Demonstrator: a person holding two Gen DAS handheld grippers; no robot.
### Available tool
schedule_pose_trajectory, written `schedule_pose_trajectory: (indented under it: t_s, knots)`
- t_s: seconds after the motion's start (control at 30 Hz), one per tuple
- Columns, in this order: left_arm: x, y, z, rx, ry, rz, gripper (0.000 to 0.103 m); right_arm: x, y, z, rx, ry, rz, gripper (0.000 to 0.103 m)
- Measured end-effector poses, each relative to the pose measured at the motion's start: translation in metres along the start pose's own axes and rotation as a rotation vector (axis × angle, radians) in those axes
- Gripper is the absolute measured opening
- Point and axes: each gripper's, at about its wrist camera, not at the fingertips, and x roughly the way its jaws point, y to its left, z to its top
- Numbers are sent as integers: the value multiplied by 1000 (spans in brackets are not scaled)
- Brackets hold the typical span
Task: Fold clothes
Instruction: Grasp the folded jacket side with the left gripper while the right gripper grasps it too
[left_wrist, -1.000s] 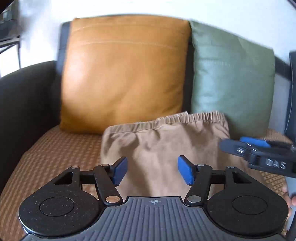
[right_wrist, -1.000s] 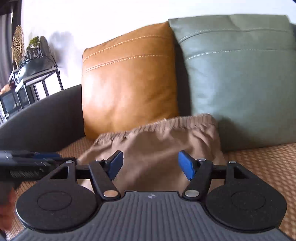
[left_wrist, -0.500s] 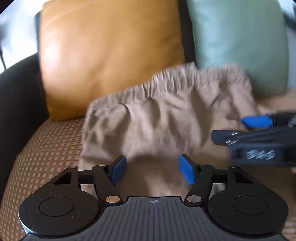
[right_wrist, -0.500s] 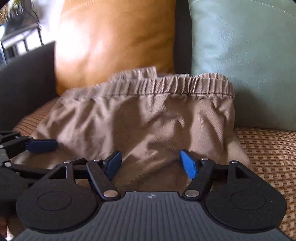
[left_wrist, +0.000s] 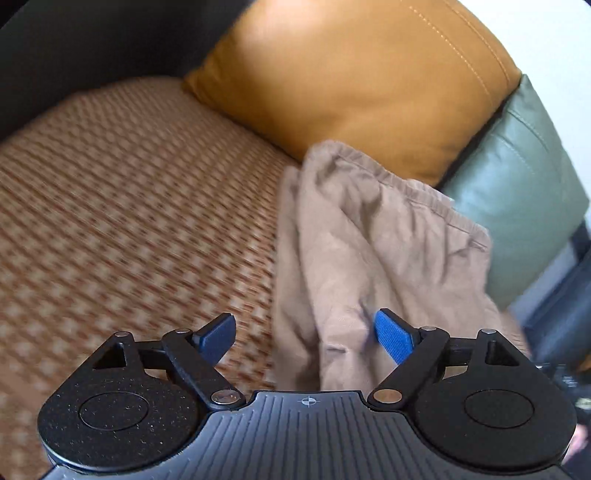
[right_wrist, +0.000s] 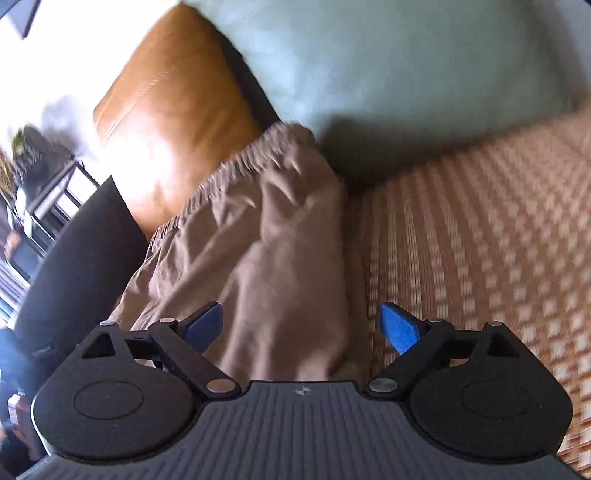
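Tan shorts (left_wrist: 369, 266) with an elastic waistband lie on the woven sofa seat (left_wrist: 122, 206), waistband against the cushions. In the left wrist view my left gripper (left_wrist: 306, 338) straddles the left edge of the shorts; its jaws are opening, the blue pads stand wide apart and the cloth lies loose between them. In the right wrist view the same tan shorts (right_wrist: 266, 240) run up to the cushions. My right gripper (right_wrist: 301, 326) hangs over their right edge, jaws opening, cloth between the pads but not pinched.
An orange leather cushion (left_wrist: 354, 77) and a green cushion (left_wrist: 517, 192) lean on the sofa back. A dark armrest (right_wrist: 70, 266) bounds the left side, with a metal-framed shelf (right_wrist: 40, 192) beyond it. The woven seat (right_wrist: 480, 236) stretches right of the shorts.
Both grippers sank toward the shorts, rolled and spread apart to the garment's left and right edges. Their jaws widened. Each gripper has left the other's view.
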Motion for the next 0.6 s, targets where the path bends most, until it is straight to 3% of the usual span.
schedule_pose_trajectory:
  t_s: [0.1,0.17,0.27,0.4,0.43,0.5,0.6]
  knots:
    - [14,2,1,14,1,-37,102,18,-19,-6,100,38,80,93]
    - [21,-2,2,22,-9,-60,103,26,-16,-10,106,10,134,96]
    - [34,-15,5,35,20,-123,103,40,-3,-9,53,2,135,103]
    - [41,-36,-6,126,-10,-63,101,48,9,-8,-12,45,101,101]
    - [40,-37,-6,124,-13,-53,98,47,8,-8,-13,47,97,97]
    - [35,-35,-5,90,-12,-27,73,45,5,-9,10,59,102,84]
    - [17,-36,0,63,8,-7,51,38,5,-6,85,76,98,65]
